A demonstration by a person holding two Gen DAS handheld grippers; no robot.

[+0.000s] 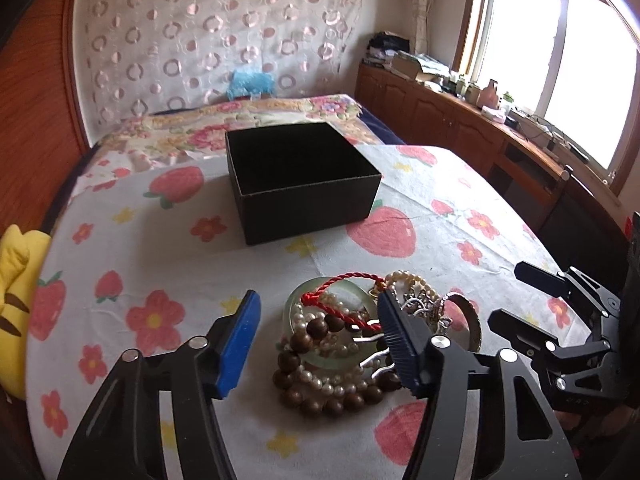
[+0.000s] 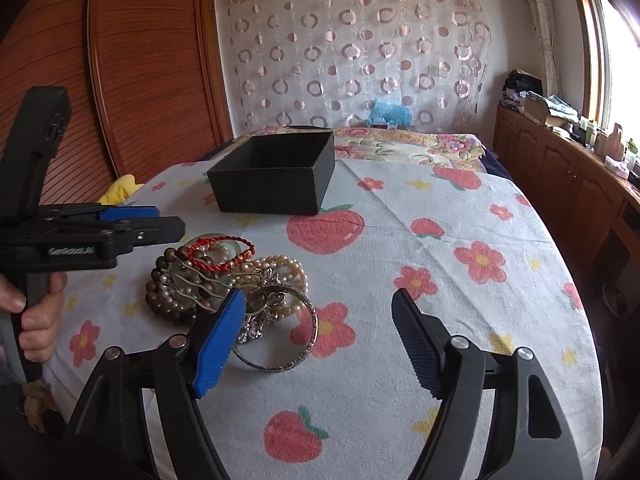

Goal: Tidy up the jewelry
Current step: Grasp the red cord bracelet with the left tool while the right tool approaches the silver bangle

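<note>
A heap of jewelry (image 1: 348, 340) lies on the flowered cloth: brown wooden beads (image 1: 312, 396), pearl strands, a pale green bangle (image 1: 294, 300), a red cord bracelet (image 1: 344, 284) and a silver bangle (image 2: 296, 344). The heap also shows in the right wrist view (image 2: 224, 280). An open, empty black box (image 1: 304, 184) stands behind it, also in the right wrist view (image 2: 276, 172). My left gripper (image 1: 318, 312) is open, its fingers either side of the heap's left part. My right gripper (image 2: 320, 312) is open, just right of the heap, above the silver bangle.
The table (image 2: 440, 280) wears a cloth with strawberries and flowers. A yellow plush toy (image 1: 16, 272) sits at the left edge. A bed (image 1: 240, 120) lies behind the table. Wooden cabinets (image 1: 460, 120) with clutter run under the window at the right.
</note>
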